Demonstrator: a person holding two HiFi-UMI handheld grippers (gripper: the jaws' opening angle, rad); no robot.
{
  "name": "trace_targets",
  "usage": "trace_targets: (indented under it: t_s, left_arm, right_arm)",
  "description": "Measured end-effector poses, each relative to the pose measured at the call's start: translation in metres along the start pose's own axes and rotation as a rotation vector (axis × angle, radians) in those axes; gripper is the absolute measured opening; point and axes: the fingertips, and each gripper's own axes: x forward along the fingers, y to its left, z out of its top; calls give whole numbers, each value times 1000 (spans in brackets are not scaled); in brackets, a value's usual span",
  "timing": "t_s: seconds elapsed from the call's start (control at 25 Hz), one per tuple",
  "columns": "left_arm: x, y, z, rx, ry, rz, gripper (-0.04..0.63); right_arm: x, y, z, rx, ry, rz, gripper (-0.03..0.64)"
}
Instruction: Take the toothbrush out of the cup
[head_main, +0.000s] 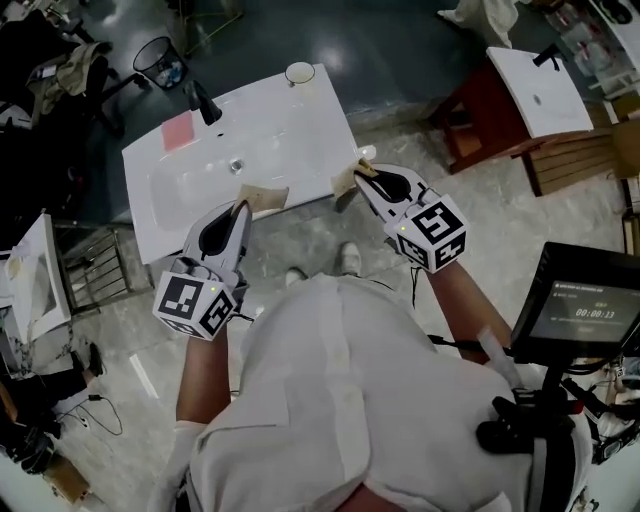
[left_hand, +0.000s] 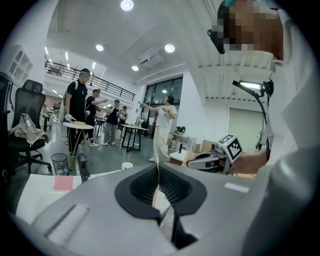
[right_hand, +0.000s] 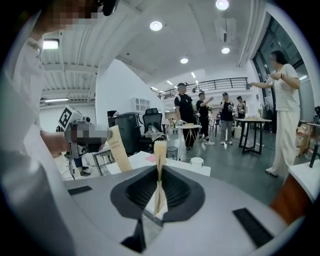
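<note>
cup (head_main: 299, 72): untouched, washstand's (head_main: 300, 140) far right corner
jaws: our left gripper (head_main: 262, 196), right gripper (head_main: 351, 177) closed, empty
left: we judge toothbrush removal all ahead

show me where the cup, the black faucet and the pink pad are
cup (right_hand: 197, 162): right gripper view, on its side wall
black faucet (head_main: 205, 106): head view, middle of its body
pink pad (head_main: 178, 130): head view, centre of its top face

The white sink top (head_main: 300, 140) lies bare up to the cup (head_main: 299, 72). A black faucet (head_main: 203, 103) stands apart, left of the cup.
</note>
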Motion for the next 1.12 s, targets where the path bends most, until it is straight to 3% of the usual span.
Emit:
trace_targets:
  t_s: [1.12]
  left_arm:
    - [-19, 22, -11, -17, 28, -60, 8]
  right_arm:
    - [28, 35, 15, -30, 29, 4, 28]
